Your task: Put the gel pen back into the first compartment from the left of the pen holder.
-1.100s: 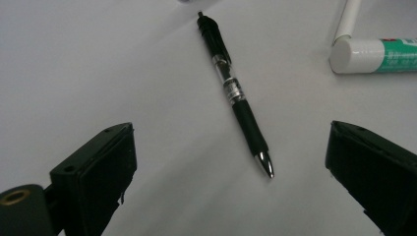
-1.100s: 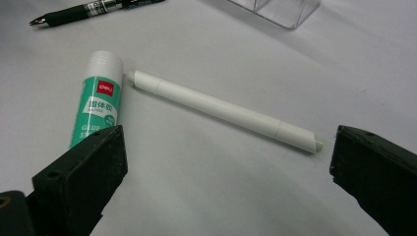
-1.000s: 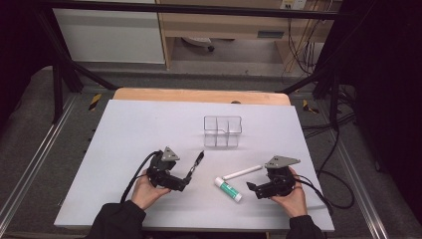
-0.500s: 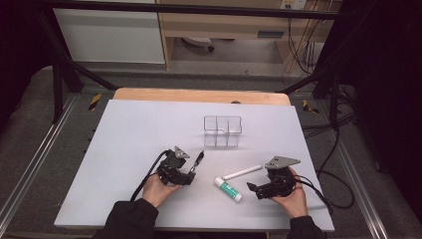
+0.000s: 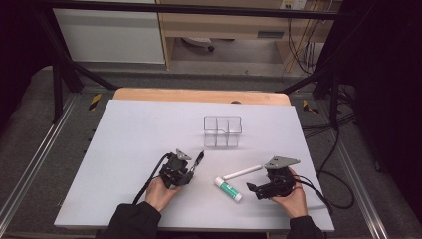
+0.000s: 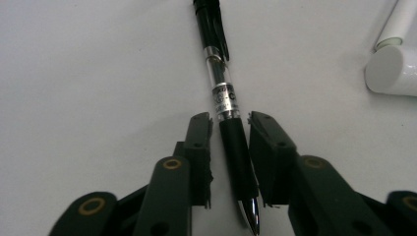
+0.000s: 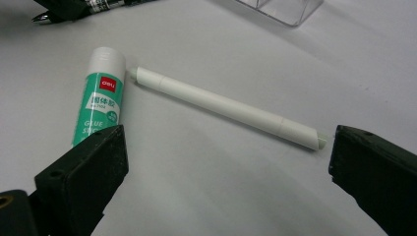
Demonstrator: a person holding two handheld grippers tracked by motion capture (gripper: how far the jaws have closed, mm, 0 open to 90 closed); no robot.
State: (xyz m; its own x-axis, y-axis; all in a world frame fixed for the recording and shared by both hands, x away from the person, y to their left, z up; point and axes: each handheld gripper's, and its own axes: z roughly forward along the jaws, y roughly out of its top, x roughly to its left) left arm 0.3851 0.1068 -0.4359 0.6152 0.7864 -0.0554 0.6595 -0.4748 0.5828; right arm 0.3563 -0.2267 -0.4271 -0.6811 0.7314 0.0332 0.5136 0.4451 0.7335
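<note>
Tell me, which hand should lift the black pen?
Left. The left gripper has just been closing its fingers around the black pen; the right gripper sits open by the glue stick.

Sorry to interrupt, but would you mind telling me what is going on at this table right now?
A person holds a gripper in each hand over a white table. The left gripper has just been closing its jaws around a black pen that lies flat; a thin gap shows on each side. The right gripper rests open near a white stick and a glue stick. A clear organizer stands farther back.
</note>
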